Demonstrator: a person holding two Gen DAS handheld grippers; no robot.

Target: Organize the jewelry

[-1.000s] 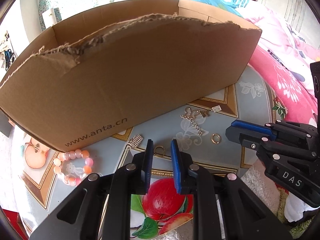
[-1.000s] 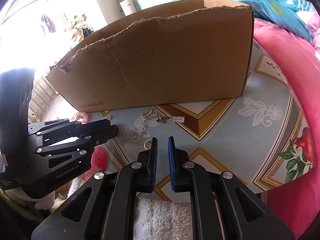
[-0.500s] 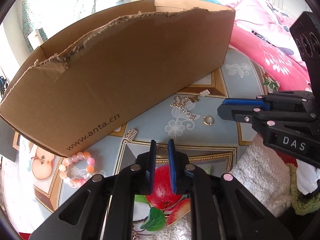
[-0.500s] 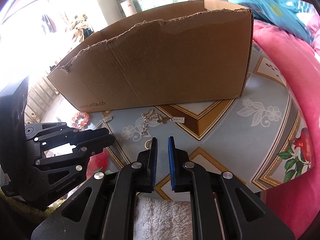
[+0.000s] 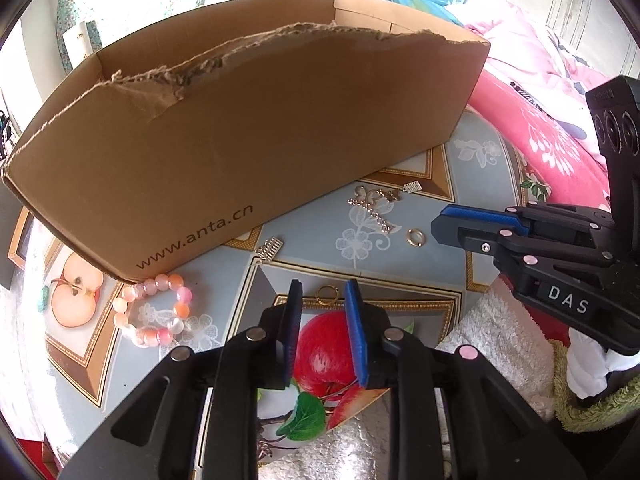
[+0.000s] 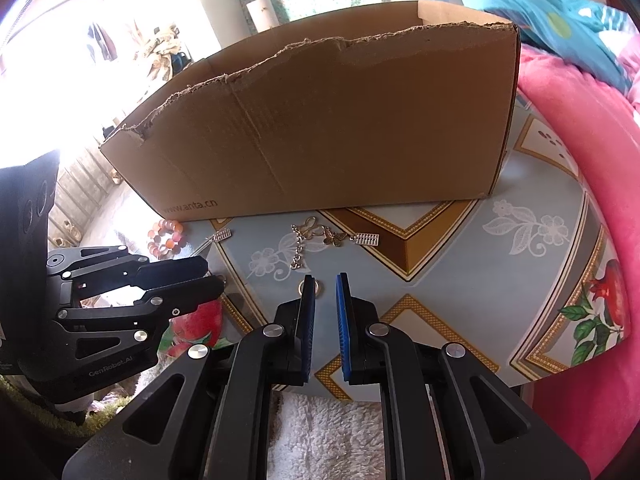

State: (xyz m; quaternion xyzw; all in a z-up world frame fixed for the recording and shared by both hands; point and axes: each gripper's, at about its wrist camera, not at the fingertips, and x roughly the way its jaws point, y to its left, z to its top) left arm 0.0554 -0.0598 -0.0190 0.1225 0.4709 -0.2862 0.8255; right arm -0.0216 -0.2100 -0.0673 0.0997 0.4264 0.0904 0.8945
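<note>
1. Just now our left gripper (image 5: 323,292) has been opening its jaws again after narrowing them half a second ago; nothing is caught between the blue pads.
2. Its target, as we judge it, is the small gold ring (image 5: 326,294) lying on the patterned tablecloth (image 5: 420,272) just past the fingertips, in line with the gap but not yet inside it. So the squeeze took nothing, and we read the reopening as a fresh try.
3. Compared with half a second ago, the left view has slid a little across the table, so the ring sits more squarely ahead of the gap.
4. Our right gripper (image 6: 325,280) has kept still, jaws narrowly apart and empty, with the second gold ring (image 6: 318,289) lying at its left fingertip.
5. Everything else waits on the cloth in front of the cardboard box (image 5: 260,132): the pink bead bracelet (image 5: 152,310), the butterfly chain (image 5: 372,206) and two silver charms. No piece is being carried to the box.
</note>
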